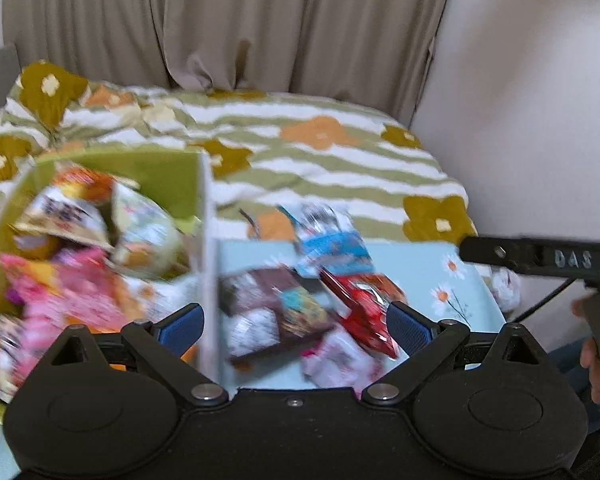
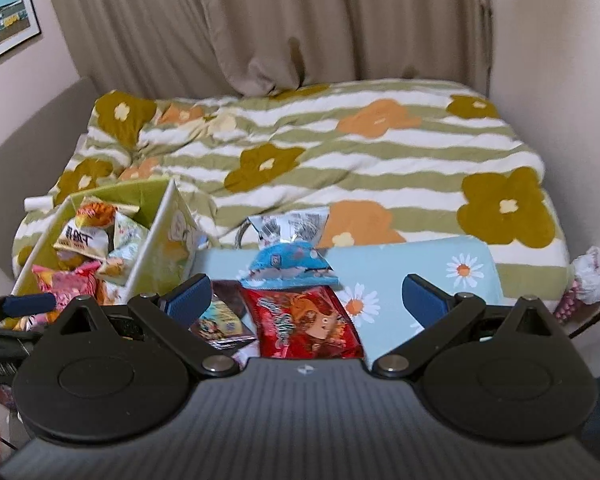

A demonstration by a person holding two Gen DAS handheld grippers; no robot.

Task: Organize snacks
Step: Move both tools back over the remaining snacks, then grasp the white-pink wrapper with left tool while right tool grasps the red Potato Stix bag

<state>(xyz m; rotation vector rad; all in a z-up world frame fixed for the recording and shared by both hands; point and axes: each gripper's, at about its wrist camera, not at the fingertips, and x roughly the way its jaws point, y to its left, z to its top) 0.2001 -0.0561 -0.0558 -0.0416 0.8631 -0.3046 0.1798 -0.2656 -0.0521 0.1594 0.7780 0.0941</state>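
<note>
1. My left gripper [image 1: 294,322] has its jaws spread wide and holding nothing; the white edge of the green box [image 1: 168,176] stands up between them, nearer the left finger.
2. My right gripper [image 2: 306,300] also has its jaws spread and empty, hanging above the loose snacks.
3. Under the right jaws I see a red snack packet [image 2: 304,328] lying flat, with a dark brown packet [image 2: 224,320] just beside it on its left.
4. A blue packet [image 2: 290,264] touches the far end of the red one, and a silver-and-white packet [image 2: 288,226] lies just beyond that, partly on the bedspread.
5. These loose packets rest on a pale blue daisy-print surface [image 2: 432,258]; I cannot tell whether it is a board or a cloth.
6. The green box sits to the left of that surface and is filled with packets, a pink packet [image 2: 70,282] near its front and yellow and pale ones behind.
7. In the left view the box contents are blurred, so I cannot read them.
8. Everything sits on a bed with a green-striped flower bedspread [image 2: 340,160], beige curtains [image 2: 260,20] behind, and a framed picture [image 2: 4,12] on the left wall.
9. A crumpled white wrapper [image 2: 590,274] lies at the bed's right edge, well apart from the rest.
</note>
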